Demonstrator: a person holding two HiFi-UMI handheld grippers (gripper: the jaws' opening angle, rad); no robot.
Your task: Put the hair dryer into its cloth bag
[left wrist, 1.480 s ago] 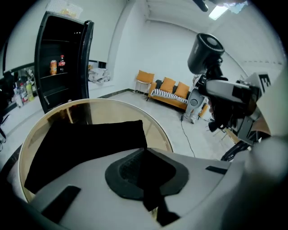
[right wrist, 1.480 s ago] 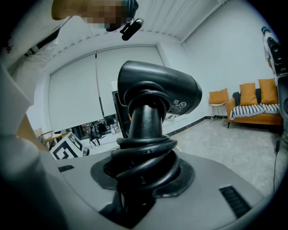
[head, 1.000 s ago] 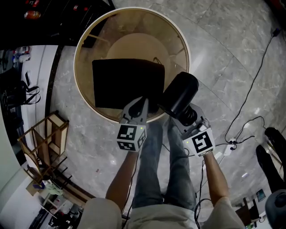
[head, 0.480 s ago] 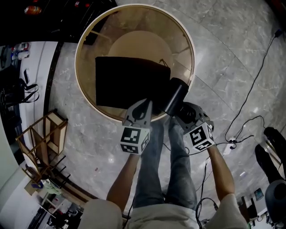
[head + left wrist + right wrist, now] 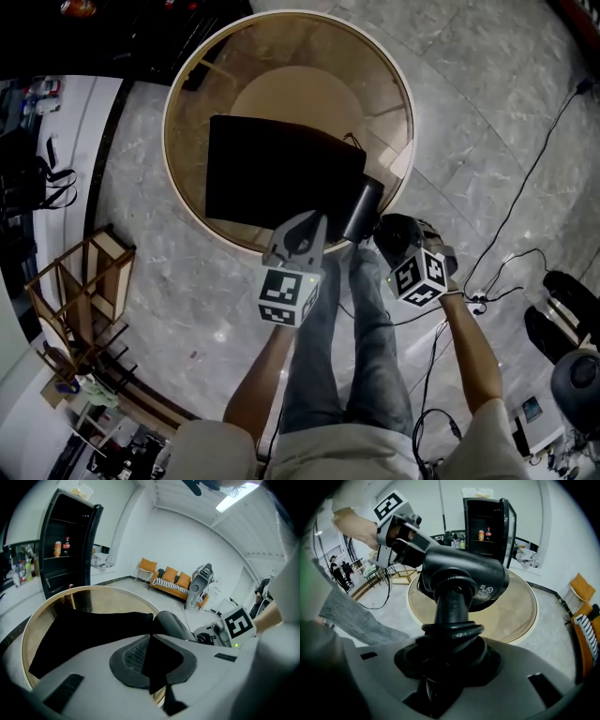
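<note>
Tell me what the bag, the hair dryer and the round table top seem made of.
Cloth bag: matte black fabric, it seems; limp, no shine.
Hair dryer: likely black plastic, smooth with soft sheen and a printed label.
Table top: probably tinted glass or acrylic; its base shows through the amber surface, inside a pale rim.

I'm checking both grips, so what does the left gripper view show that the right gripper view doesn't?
Only the left gripper view shows the black cloth bag lying on the table, with the left gripper pinching its edge. Only the right gripper view shows the right gripper clamped on the hair dryer by its handle and coiled cord. Both show the round table, black cabinet and orange sofa.
</note>
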